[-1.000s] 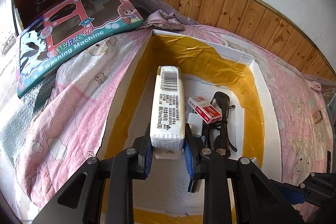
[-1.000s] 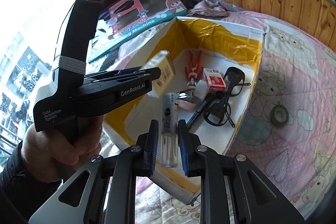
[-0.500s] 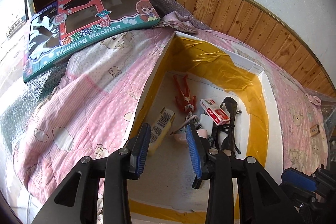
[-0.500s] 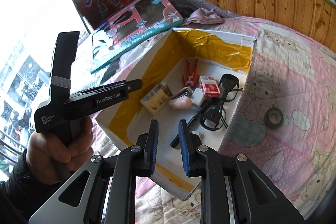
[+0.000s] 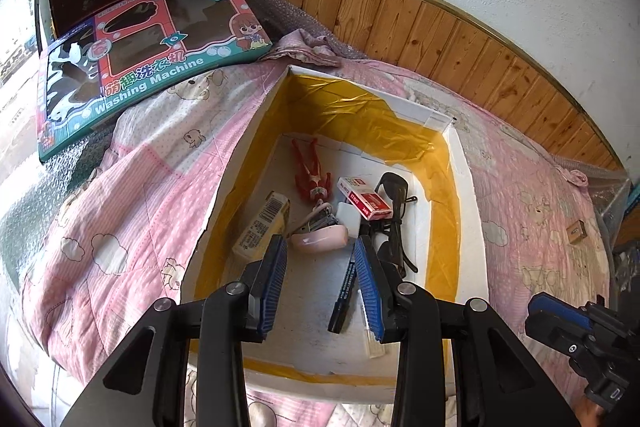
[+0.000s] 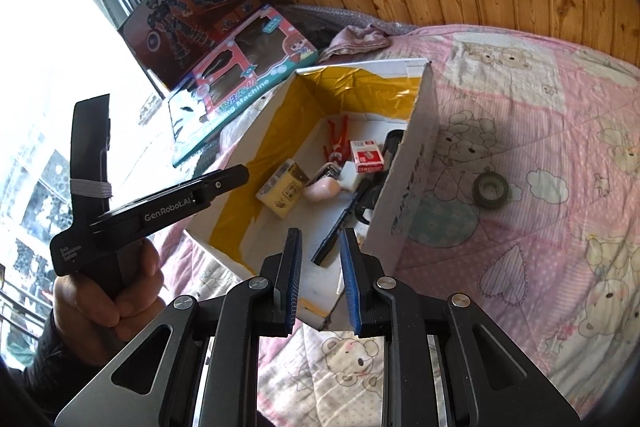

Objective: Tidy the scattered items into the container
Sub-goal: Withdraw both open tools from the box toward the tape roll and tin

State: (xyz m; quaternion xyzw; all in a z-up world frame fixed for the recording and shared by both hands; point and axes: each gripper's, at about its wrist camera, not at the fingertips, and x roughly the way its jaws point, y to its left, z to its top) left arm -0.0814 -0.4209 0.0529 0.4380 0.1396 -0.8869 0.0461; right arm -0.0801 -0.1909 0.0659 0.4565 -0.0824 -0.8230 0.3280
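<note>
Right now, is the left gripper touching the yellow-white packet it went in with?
Apart. The left wrist view shows the left gripper open and empty, with the yellow-white packet lying on the box floor beyond its left finger.

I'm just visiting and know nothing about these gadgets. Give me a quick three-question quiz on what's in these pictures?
1. True or false: the left gripper is holding something.
2. Which item lies outside the white yellow-lined box: A) red toy figure, B) dark roll of tape, C) black marker pen?
3. What is the red-and-white small carton lying in?

Key: 1 false; 2 B; 3 the box.
</note>
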